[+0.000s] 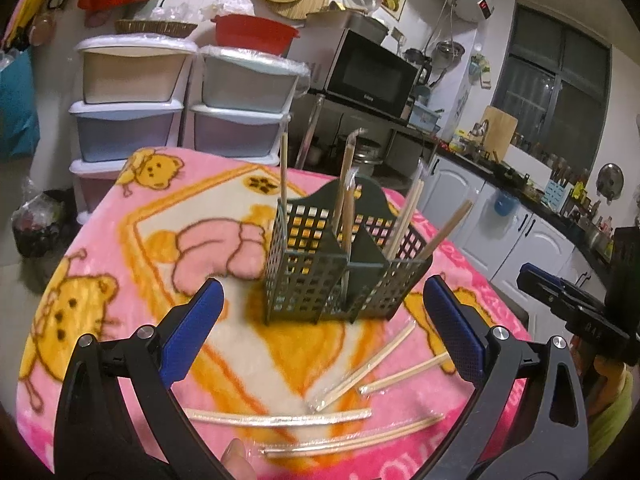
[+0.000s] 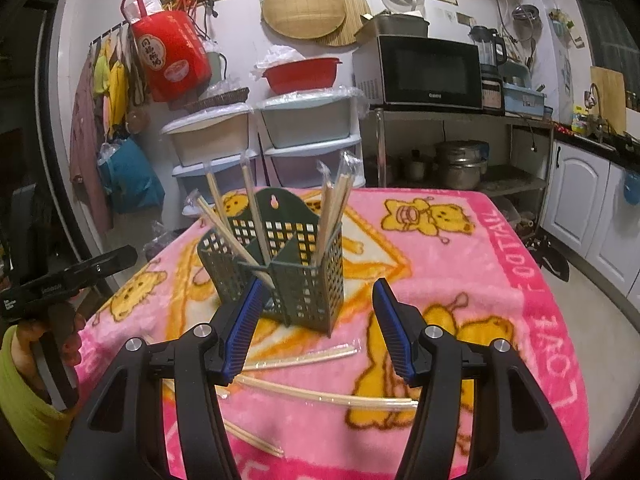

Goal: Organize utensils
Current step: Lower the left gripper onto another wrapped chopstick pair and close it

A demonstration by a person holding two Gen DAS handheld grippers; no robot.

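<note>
Here the dark green perforated utensil holder stands upright in the middle of the table, on a pink bear-print blanket. Several wrapped chopsticks already lean in its compartments, some tilted well outward. More wrapped pairs, the loose chopsticks, lie flat on the blanket just in front of the holder, fanned and partly crossing one another.

The left gripper hovers over that loose pile, jaws spread wide and empty. The right gripper hangs close before the holder, jaws likewise spread and holding nothing.

The work looks partway done: between pickups, I judge. The next move calls for lowering one gripper onto a single loose pair, closing across its width, then tipping it upright into a compartment without knocking the leaning ones.
</note>
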